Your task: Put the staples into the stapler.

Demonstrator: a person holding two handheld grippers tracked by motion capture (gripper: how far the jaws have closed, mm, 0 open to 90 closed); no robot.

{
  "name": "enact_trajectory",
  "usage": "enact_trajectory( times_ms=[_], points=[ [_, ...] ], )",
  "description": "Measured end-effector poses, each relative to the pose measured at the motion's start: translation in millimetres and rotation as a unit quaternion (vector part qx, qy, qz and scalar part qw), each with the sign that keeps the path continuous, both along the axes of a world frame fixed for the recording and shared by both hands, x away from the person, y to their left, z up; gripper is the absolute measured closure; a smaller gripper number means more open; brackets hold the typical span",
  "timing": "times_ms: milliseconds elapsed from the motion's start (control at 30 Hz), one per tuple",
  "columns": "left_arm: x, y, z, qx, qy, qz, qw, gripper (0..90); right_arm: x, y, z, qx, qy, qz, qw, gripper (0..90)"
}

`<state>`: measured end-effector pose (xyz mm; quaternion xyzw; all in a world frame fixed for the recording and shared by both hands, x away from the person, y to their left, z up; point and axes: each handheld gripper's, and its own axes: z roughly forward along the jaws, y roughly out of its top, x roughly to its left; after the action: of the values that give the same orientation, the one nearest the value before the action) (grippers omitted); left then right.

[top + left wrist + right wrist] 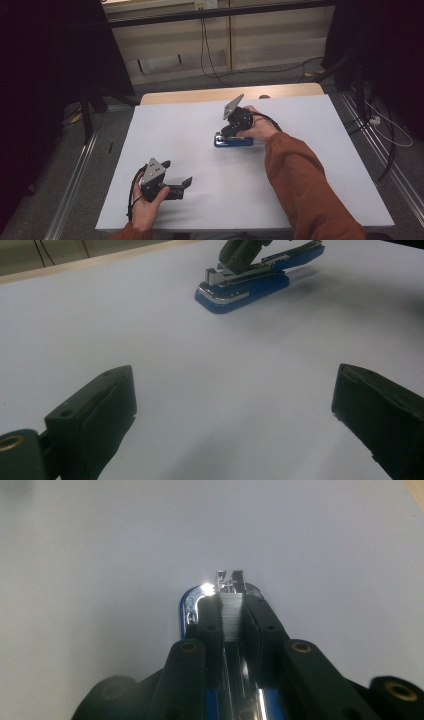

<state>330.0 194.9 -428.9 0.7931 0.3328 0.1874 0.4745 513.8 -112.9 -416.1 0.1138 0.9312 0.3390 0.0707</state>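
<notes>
My right claw [231, 630] is clamped on the blue stapler [220, 600], both black jaws pressed flat against the sides of its metal staple channel, with the row of staples running straight up the middle between them. Past the jaw tips I see the chrome nose of the stapler catching a bright glint, and beyond that plain white bench [100, 555]. From the high view, the right claw [231, 131] comes down on the stapler [233, 141] from above, my hand wrapped behind it, orange sleeve [300, 180] trailing back toward me. The stapler sits a little beyond the middle of the bench [310, 130], its top arm lifted open off the blue base. My left claw [176, 176] is released, jaws spread wide with nothing between them, resting low near the front left of the bench. Along its jaws, the stapler [250, 282] lies well ahead, apart from it.
</notes>
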Motion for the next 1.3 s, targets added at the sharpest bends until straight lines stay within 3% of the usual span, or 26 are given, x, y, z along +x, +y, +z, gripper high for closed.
enact_trajectory(
  times_ms=[1300],
  points=[
    [-0.2, -0.9, -0.2, 0.003, -0.001, -0.003, 1.0000, 4.3, 4.1, 6.3, -1.5, -0.006, -0.004, 0.011, 0.9999, 78.8]
  ],
)
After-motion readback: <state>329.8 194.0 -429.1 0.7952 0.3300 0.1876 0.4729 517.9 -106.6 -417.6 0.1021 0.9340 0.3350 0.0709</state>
